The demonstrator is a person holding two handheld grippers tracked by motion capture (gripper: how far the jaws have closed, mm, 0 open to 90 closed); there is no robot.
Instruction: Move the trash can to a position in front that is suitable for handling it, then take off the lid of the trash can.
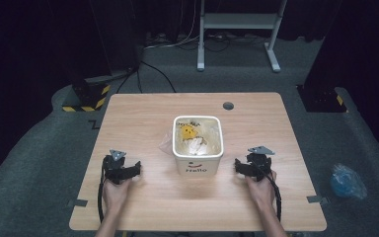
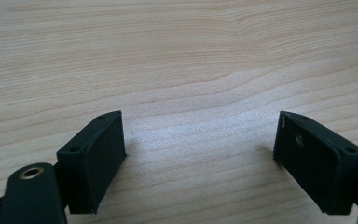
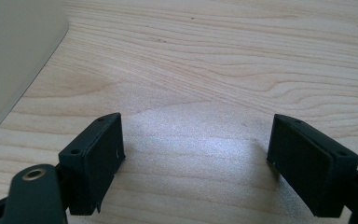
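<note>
white square bin (image 1: 198, 148) at centre of wooden worktop (image 1: 143, 113), upright, smiley and "hello" printed on near wall; clear liner inside, holding a yellow item (image 1: 188, 132) and crumpled white paper (image 1: 195, 144). left gripper (image 1: 128, 170) resting on worktop to the left of bin, apart from it, held in left hand (image 1: 114, 191); fingers (image 2: 95, 158) released, spread wide over bare wood grain, nothing between them. right gripper (image 1: 242, 167) resting on worktop to the right of bin, near but not touching, held in right hand (image 1: 261, 187); fingers (image 3: 95, 161) released, spread wide, bin wall (image 3: 14, 51) visible at upper left of right gripper view. blue bag (image 1: 346, 181) on grey floor beside worktop's right edge. round hole (image 1: 228, 105) in worktop behind bin.
</note>
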